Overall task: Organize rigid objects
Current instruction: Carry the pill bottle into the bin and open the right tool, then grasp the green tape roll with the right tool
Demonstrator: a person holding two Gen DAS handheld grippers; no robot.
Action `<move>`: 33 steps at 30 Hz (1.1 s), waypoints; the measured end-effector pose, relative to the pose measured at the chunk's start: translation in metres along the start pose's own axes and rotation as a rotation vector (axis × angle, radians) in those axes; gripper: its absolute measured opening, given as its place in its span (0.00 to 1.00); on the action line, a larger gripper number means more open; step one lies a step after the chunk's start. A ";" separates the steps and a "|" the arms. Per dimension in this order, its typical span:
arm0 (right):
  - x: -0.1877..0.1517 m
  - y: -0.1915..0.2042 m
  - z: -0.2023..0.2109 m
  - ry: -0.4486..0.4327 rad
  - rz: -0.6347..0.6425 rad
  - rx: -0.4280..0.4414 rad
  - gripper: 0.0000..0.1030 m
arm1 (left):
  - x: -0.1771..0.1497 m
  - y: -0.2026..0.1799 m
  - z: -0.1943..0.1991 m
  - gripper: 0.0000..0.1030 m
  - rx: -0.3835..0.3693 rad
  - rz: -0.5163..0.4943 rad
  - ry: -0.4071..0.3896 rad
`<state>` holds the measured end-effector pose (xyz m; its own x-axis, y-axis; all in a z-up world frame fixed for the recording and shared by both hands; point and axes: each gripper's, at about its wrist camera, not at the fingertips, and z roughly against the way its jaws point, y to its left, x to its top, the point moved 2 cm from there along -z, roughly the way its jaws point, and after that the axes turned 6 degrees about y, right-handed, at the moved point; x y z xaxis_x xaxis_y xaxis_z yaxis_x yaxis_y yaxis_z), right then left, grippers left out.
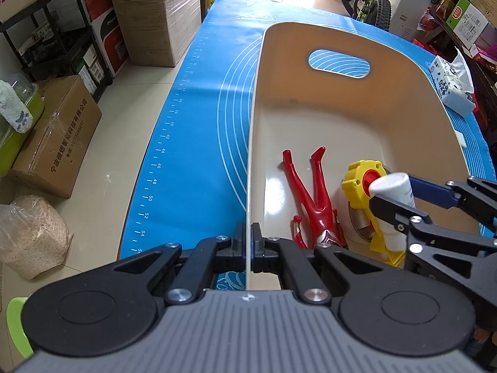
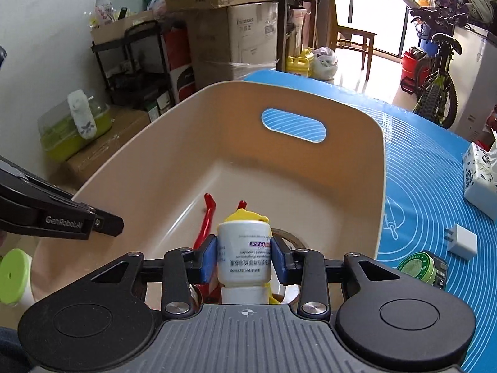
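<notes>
A beige plastic bin [image 1: 310,40] [image 2: 310,105] with handle slots stands on the blue mat [image 1: 198,130]. My left gripper [image 1: 248,245] is shut on the bin's left wall at its near end. My right gripper [image 2: 243,256] is shut on a white bottle [image 2: 243,255] and holds it above the bin's near end; it also shows in the left wrist view [image 1: 392,186]. Inside the bin lie a red figure [image 1: 313,199] [image 2: 205,220] and a yellow tape dispenser [image 1: 360,183] with brown tape.
On the mat right of the bin lie a white charger plug [image 2: 461,241], a green round tin [image 2: 416,267] and a tissue pack [image 2: 480,174] [image 1: 450,87]. A green-capped container [image 2: 14,275] stands at the left. Cardboard boxes [image 1: 56,133], a shelf and a bicycle [image 2: 435,74] surround the table.
</notes>
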<state>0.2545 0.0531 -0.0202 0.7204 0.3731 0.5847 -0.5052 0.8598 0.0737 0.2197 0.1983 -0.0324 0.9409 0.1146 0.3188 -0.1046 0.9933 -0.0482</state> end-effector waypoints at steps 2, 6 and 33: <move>0.001 -0.003 0.006 -0.021 -0.016 -0.001 0.51 | 0.000 0.000 0.000 0.03 0.000 0.000 0.000; 0.004 -0.015 0.023 -0.069 -0.054 -0.029 0.64 | 0.000 0.000 0.000 0.03 0.000 0.000 0.000; -0.021 -0.155 0.019 -0.088 -0.313 -0.296 0.68 | 0.000 0.000 0.000 0.03 0.001 -0.001 0.000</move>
<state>0.3081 -0.0945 -0.0288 0.7672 0.0583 0.6388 -0.1019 0.9943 0.0316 0.2197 0.1987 -0.0324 0.9410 0.1140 0.3186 -0.1044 0.9934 -0.0469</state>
